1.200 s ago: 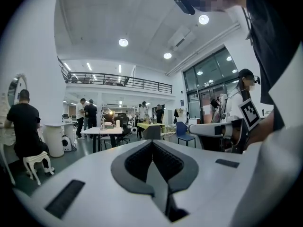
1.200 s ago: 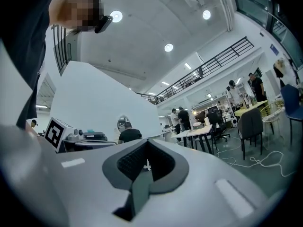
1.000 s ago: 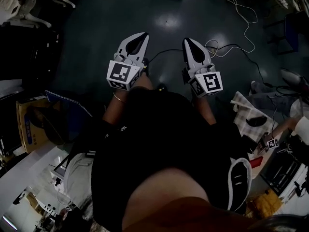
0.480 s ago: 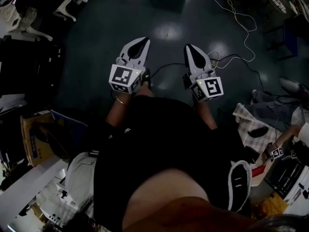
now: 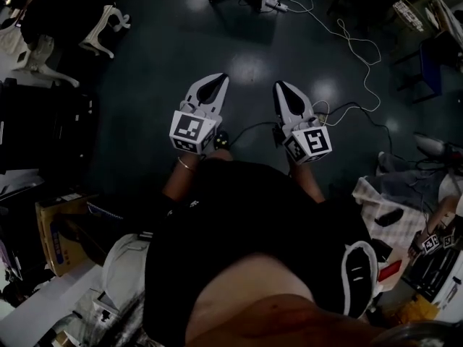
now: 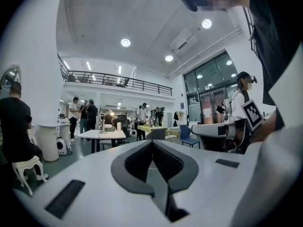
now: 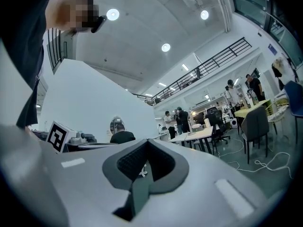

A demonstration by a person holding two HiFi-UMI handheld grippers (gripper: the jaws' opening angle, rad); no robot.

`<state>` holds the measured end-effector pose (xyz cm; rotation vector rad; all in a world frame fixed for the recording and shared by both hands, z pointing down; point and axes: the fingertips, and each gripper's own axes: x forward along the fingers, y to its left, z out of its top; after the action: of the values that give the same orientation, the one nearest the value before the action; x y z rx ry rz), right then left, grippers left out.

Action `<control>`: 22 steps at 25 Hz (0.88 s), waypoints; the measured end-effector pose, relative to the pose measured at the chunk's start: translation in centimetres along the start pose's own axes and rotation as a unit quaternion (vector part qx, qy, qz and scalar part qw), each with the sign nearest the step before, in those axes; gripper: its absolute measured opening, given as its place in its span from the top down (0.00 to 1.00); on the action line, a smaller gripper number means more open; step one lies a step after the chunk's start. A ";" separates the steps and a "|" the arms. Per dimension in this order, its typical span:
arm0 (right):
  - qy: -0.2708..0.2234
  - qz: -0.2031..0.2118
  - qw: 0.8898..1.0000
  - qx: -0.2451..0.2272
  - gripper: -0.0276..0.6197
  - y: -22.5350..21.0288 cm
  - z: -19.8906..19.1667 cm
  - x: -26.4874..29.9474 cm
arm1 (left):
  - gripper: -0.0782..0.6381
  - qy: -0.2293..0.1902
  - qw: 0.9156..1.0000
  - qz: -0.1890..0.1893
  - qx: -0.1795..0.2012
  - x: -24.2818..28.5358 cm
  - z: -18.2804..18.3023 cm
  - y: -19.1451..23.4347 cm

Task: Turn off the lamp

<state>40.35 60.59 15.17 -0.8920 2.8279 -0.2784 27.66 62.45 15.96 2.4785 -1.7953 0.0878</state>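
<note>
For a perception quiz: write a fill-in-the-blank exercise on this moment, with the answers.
The left hand-held gripper and the right hand-held gripper both have their jaws ____. Between either pair of jaws there is ____. In the head view a white cable lies on the dark ____.
Missing words: shut; nothing; floor.

Head view: very dim, nearly underexposed; the floor (image 5: 145, 85) is dark teal and my body is a black mass in the lower middle.
Glare: pale round shining spots (image 5: 249, 67) lie on the floor, upper middle.
Gripper views: bright, even white light from round ceiling lights (image 6: 125, 42) in the upper part.
Distortion: strong fisheye; lines bend and the corners are black.
Focus: my left gripper (image 6: 152, 143) and right gripper (image 7: 146, 143), close to the lens, look soft; the far hall is sharper.
</note>
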 end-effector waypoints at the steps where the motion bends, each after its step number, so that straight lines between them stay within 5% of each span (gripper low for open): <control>1: 0.001 0.002 1.000 -0.002 0.96 0.1 0.0 1.0 | 0.88 -0.003 1.000 0.000 0.000 0.3 0.1 0.9; 22: 0.017 0.007 1.000 -0.011 0.96 1.6 -1.4 16.8 | 0.88 -0.014 0.999 0.015 -0.024 2.4 1.0 16.7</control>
<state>25.55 52.30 14.51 -0.8791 2.8725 -0.2645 12.56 54.92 15.74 2.4322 -1.8232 0.0109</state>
